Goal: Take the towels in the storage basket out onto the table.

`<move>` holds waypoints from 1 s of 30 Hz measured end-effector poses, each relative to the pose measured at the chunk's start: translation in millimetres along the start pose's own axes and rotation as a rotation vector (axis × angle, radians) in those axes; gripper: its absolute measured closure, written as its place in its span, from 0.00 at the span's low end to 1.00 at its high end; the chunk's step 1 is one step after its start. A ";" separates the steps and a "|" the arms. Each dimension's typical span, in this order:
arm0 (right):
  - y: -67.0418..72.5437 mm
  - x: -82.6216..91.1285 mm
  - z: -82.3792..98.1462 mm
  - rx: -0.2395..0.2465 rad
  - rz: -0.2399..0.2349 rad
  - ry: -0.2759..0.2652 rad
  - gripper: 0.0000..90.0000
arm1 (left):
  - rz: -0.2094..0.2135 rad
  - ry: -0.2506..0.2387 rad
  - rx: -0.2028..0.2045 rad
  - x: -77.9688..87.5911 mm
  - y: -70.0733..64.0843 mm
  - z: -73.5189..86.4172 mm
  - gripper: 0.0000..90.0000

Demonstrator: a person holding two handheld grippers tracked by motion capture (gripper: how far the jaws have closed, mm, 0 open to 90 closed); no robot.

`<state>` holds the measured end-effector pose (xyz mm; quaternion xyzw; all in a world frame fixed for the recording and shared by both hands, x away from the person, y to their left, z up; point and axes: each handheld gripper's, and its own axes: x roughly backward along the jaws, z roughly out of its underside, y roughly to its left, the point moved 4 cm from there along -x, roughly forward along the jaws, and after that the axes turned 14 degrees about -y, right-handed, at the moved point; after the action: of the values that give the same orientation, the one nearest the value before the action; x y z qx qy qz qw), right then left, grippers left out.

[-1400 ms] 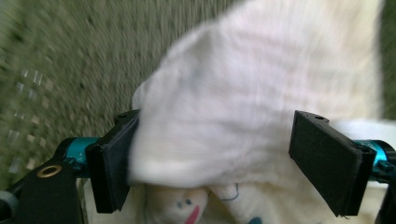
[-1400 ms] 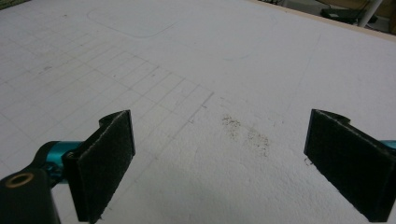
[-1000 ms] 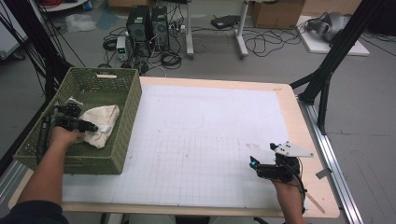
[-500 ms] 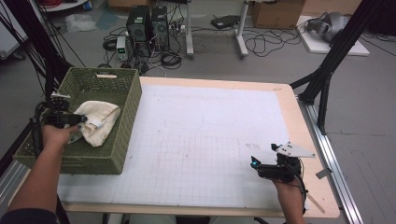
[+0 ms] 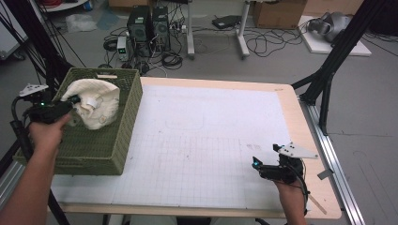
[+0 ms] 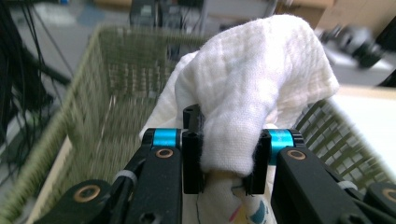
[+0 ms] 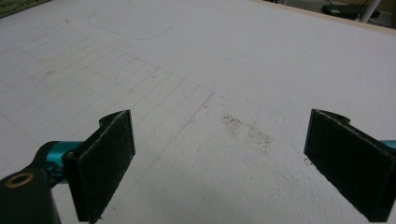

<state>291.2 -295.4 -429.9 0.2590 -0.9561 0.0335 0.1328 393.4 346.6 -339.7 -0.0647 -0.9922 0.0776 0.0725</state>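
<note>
A white cloth [image 5: 96,105] hangs bunched over the green woven basket [image 5: 126,122] at the table's left end. My left gripper [image 5: 72,101] has just been closing and is shut on a fold of it, raised above the basket floor. In the left gripper view the cloth [image 6: 252,84] drapes over and between the black jaws of the left gripper [image 6: 226,163], and a printed patch shows at its lower edge. My right gripper [image 5: 256,164] rests low over the white gridded mat [image 5: 211,140] near the front right corner. In its own view the right gripper [image 7: 219,158] stands wide open with nothing between its pads.
The basket walls rise around the cloth. A wooden table border [image 5: 300,117] and a metal rail [image 5: 328,154] run along the right side. Computer towers [image 5: 150,23], cables and black frame legs [image 5: 328,70] stand on the floor beyond the table.
My left gripper closed on the cloth and rose, lifting it up from the basket floor towards the far end. The right gripper kept still.
</note>
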 end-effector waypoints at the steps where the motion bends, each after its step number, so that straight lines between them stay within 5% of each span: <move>1: -0.7 -0.2 -0.4 0.003 -0.002 -0.007 0.09 | 0.021 -0.042 0.009 5.1 -4.4 -10.3 0.82; 11: 0.7 0.7 -2.0 -0.001 -0.002 -0.020 0.09 | 0.150 -0.160 -0.016 23.1 -43.5 -54.0 0.82; 16: 0.1 0.2 -1.2 -0.013 -0.008 -0.015 0.09 | 0.267 -0.201 -0.020 28.2 -79.6 -74.6 0.82; 19: -0.1 0.8 -1.4 -0.016 -0.006 -0.017 0.09 | 0.315 -0.201 -0.028 28.7 -94.0 -77.3 0.82; 20: 0.0 1.0 -1.5 -0.017 -0.004 -0.019 0.09 | 0.368 -0.201 -0.038 29.0 -109.9 -77.9 0.82; 22: -0.2 0.7 -1.4 -0.020 -0.007 -0.016 0.09 | 0.392 -0.200 -0.046 28.8 -118.1 -77.4 0.82; 24: -0.1 -0.3 -0.7 -0.009 -0.002 -0.003 0.09 | 0.455 -0.186 -0.059 26.9 -142.5 -73.1 0.82; 30: 0.6 -1.6 -1.6 -0.012 -0.021 0.001 0.09 | 0.544 -0.145 -0.090 21.6 -179.1 -58.7 0.81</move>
<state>292.6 -293.9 -428.8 0.2683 -0.9534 0.0266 0.1351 360.3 182.7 -250.2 -0.3261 -0.9434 0.0546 -0.0253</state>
